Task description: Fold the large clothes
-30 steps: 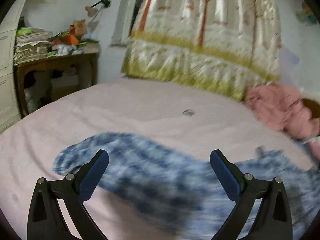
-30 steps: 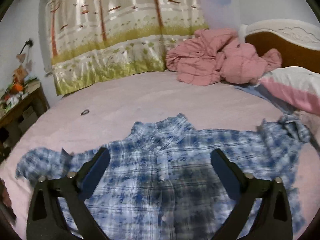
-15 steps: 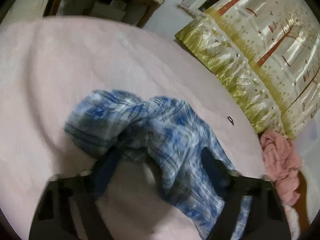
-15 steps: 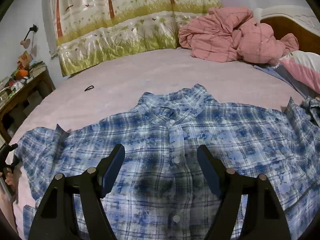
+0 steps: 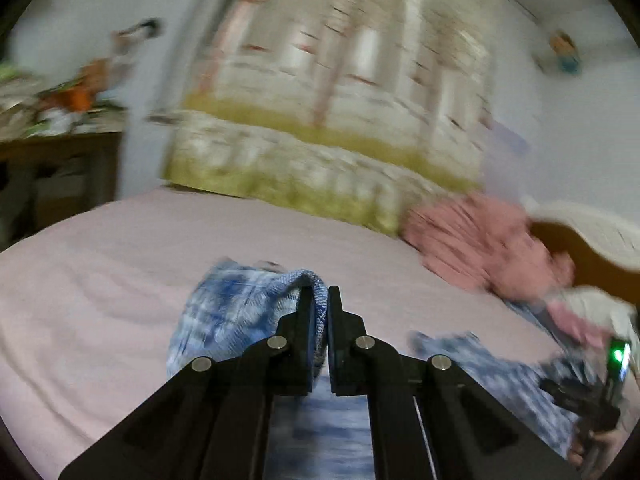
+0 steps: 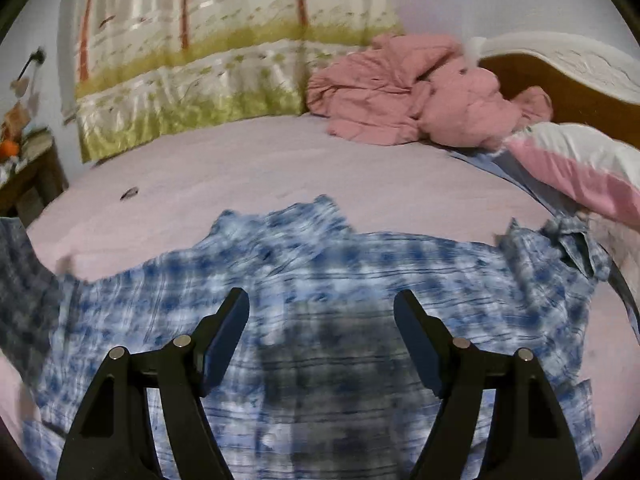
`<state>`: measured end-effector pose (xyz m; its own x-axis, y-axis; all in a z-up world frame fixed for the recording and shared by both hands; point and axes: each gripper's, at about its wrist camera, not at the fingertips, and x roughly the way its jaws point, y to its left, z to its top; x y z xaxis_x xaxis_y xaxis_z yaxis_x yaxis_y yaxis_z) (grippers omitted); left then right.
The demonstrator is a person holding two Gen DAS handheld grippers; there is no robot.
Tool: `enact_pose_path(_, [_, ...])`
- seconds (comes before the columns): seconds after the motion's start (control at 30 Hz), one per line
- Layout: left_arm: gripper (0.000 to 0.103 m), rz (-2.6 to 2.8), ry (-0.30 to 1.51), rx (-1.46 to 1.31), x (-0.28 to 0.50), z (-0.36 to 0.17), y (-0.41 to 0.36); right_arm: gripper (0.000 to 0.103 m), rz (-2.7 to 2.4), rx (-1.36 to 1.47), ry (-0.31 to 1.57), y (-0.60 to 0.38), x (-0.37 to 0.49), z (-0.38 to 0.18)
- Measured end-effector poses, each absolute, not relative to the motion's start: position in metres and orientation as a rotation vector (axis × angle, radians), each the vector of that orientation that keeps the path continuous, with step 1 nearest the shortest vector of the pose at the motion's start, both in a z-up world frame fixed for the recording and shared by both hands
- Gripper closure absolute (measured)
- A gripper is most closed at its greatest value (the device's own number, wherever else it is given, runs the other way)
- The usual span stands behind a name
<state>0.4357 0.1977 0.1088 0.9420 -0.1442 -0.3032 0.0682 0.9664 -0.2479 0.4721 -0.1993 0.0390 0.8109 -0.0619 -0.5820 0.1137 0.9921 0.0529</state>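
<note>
A blue and white plaid shirt (image 6: 320, 280) lies spread front-up on the pink bed sheet (image 6: 240, 176), collar toward the far side. My left gripper (image 5: 322, 294) is shut on the shirt's left sleeve (image 5: 240, 312) and holds it lifted off the bed; the raised sleeve also shows at the left edge of the right wrist view (image 6: 24, 288). My right gripper (image 6: 322, 312) is open and empty, hovering over the shirt's middle. The shirt's right sleeve (image 6: 568, 240) lies crumpled near the pillow.
A crumpled pink blanket (image 6: 420, 96) and a pink and white pillow (image 6: 580, 160) lie at the far right by the wooden headboard (image 6: 560, 80). A patterned curtain (image 6: 220, 60) hangs behind the bed. A cluttered wooden table (image 5: 60, 144) stands at the left. A small dark hair tie (image 6: 129, 193) lies on the sheet.
My left gripper has closed on the left sleeve and lifted it, the view swinging up from the bed. My right gripper stayed open and moved little over the shirt.
</note>
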Motion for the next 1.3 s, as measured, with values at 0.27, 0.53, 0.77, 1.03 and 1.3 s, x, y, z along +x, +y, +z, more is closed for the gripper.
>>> enact_pose_path(0.27, [0.096, -0.186, 0.739, -0.039, 0.494, -0.012, -0.003, 0.028, -0.147, 0.089, 0.636, -0.234, 0.472, 0.046])
enact_pose_path(0.53, [0.030, -0.221, 0.666, -0.048, 0.431, 0.001, 0.013, 0.026, -0.132, 0.187, 0.666, -0.257, 0.478, 0.036])
enact_pose_path(0.77, [0.030, 0.018, 0.490, -0.158, 0.397, 0.047, 0.120, 0.026, 0.032, 0.190, 0.621, -0.227, 0.474, 0.040])
enact_pose_path(1.03, [0.030, 0.227, 0.682, -0.316, 0.422, -0.001, 0.226, 0.037, 0.439, -0.049, 0.679, -0.103, 0.465, 0.013])
enact_pose_path(1.3, [0.030, 0.187, 0.622, -0.327, 0.415, 0.006, 0.226, 0.043, 0.599, -0.322, 0.782, -0.010, 0.436, -0.037])
